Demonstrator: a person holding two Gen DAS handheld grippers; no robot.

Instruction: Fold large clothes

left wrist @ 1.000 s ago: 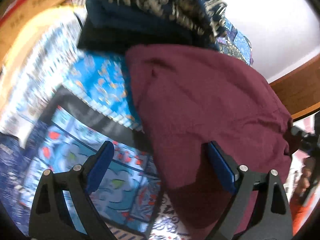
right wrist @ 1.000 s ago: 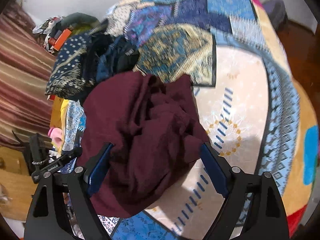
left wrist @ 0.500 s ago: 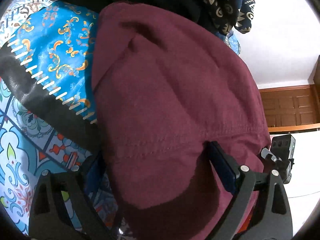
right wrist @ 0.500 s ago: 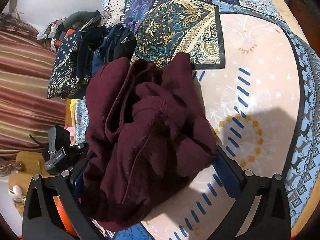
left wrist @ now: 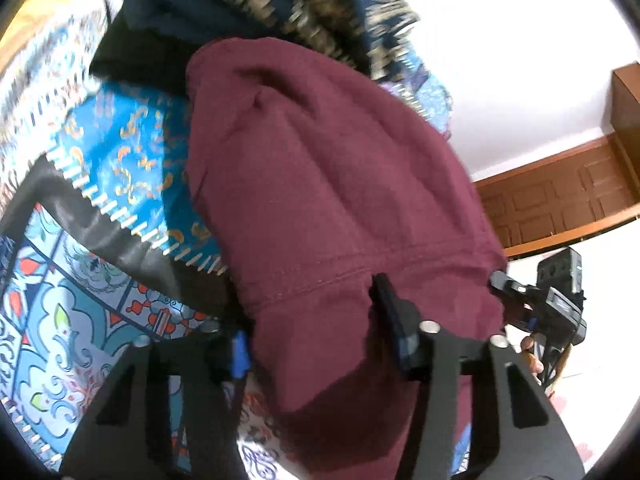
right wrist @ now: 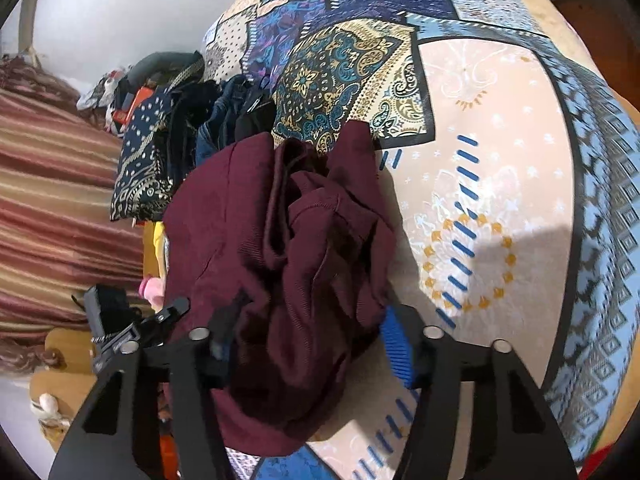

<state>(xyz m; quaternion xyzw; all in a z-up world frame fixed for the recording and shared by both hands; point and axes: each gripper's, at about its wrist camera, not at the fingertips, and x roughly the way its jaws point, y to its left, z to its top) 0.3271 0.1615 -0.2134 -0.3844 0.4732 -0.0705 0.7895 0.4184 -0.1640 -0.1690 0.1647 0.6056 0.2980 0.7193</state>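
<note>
Maroon garment [right wrist: 256,240]; patchwork bedspread [right wrist: 500,128] in blue, peach, gold paisley; navy cloth [right wrist: 140,164] with gold print far left.

Left hand-held gripper [left wrist: 316,332] jaws, wide apart a second ago, closing on the hem of the maroon garment [left wrist: 332,184], right hand-held gripper [right wrist: 308,340] jaws likewise closing on its bunched folds

Maroon garment [left wrist: 332,208], heavy fabric with stitched hem, bunched and partly folded, smooth on one face, creased folds on the other [right wrist: 288,248], lying on patterned bedspread [right wrist: 500,184], beside dark clothes pile [right wrist: 192,136]
</note>
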